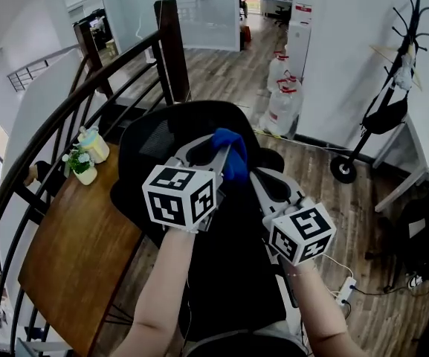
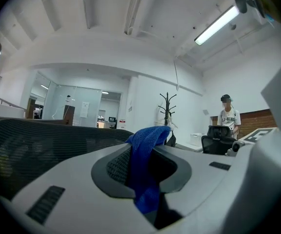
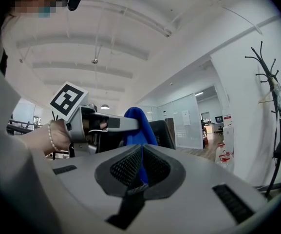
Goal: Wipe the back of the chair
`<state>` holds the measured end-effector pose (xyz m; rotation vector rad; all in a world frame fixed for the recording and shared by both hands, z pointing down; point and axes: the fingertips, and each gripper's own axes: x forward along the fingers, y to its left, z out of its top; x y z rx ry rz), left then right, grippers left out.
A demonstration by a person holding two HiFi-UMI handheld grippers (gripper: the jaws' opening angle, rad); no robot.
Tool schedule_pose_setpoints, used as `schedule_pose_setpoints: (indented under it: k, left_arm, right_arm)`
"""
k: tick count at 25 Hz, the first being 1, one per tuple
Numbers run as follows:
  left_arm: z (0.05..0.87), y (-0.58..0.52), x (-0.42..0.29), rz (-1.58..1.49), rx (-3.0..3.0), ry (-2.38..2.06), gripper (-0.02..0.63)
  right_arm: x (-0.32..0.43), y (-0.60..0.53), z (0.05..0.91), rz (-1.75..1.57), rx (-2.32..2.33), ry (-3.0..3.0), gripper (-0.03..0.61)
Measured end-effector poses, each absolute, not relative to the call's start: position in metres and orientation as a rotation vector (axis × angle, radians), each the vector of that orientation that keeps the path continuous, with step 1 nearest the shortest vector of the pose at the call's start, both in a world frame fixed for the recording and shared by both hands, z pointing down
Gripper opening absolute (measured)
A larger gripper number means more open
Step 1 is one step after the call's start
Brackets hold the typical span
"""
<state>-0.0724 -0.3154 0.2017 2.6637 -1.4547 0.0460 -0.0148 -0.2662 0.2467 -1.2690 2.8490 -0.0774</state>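
We see the left gripper (image 2: 147, 156) with its jaws pressed together on a blue cloth (image 2: 145, 165), which runs up between them and folds over at the top. The right gripper (image 3: 140, 156) is clamped on the same blue cloth (image 3: 139, 130), a narrow strip of it caught in the slit between its jaws.

From the head view we find the two tools meeting at the cloth (image 1: 231, 155): the left gripper (image 1: 218, 158) reaches in from the lower left and the right gripper (image 1: 257, 178) from the lower right, their tips just beside each other. In the right gripper view the left gripper (image 3: 101, 126) shows beyond the cloth, held by a hand (image 3: 45, 139) with a bead bracelet at the wrist.

The cloth sits at the top edge of the black mesh chair back (image 1: 158, 136), touching it or just above it; we cannot tell which. The same mesh back (image 2: 38, 140) fills the left of the left gripper view.

Further out, a wooden table (image 1: 80, 251) stands to the left of the chair, with a small potted plant (image 1: 82, 166) and a pale container (image 1: 95, 146) near its far corner. A dark curved railing (image 1: 65, 117) runs behind it. Large water bottles (image 1: 285, 95) stand on the wood floor beyond the chair, and a black coat stand (image 1: 392, 95) is at the right wall. In the left gripper view a person (image 2: 229, 118) stands behind another office chair (image 2: 218, 133).
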Motion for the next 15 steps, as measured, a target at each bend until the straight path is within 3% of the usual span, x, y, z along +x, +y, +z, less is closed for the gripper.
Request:
schedule_pose_setpoints:
  k: [15]
  left_arm:
    - [0.207, -0.349, -0.066, 0.068, 2.654, -1.48, 0.074]
  right_arm:
    - [-0.013, -0.277, 0.25, -0.07, -1.325, 2.831, 0.028]
